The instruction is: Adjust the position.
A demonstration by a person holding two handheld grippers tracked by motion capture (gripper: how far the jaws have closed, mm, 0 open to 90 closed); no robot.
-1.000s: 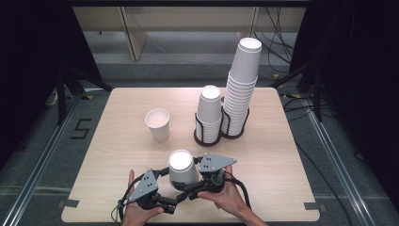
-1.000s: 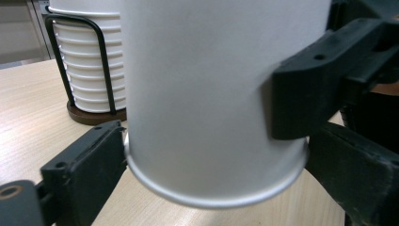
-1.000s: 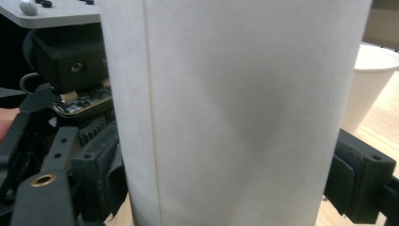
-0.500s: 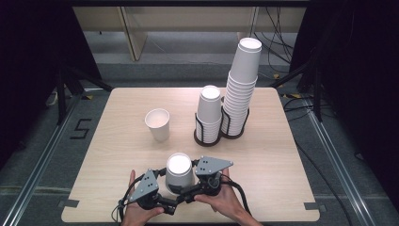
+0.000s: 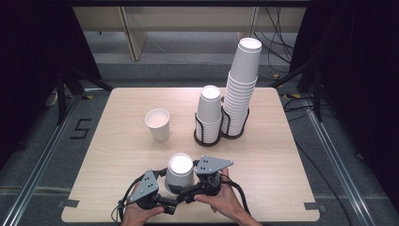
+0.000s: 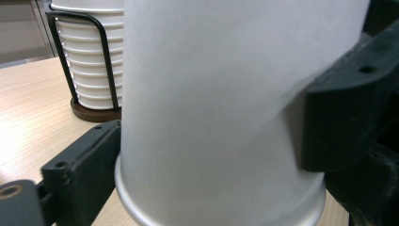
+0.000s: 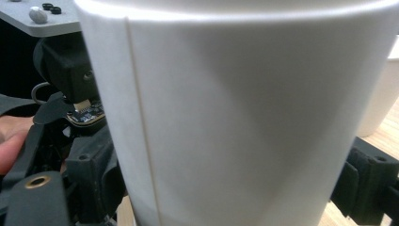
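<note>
A white paper cup [image 5: 179,174] is held upside down over the table's front edge, between both grippers. My left gripper [image 5: 165,190] reaches in from the left. In the left gripper view its jaws sit on either side of the cup [image 6: 221,113], one black finger [image 6: 336,122] pressing into the wall; these jaws have just been closing on it. From the right comes my right gripper [image 5: 194,184], and in the right gripper view the cup [image 7: 244,117] stands between its fingers [image 7: 91,174], which touch its sides.
An upright white cup [image 5: 157,124] stands alone left of centre. Two stacks of white cups sit in black wire holders at the back right, a short stack [image 5: 209,113] and a tall stack [image 5: 242,87]. The wooden table [image 5: 282,179] has bare room at right.
</note>
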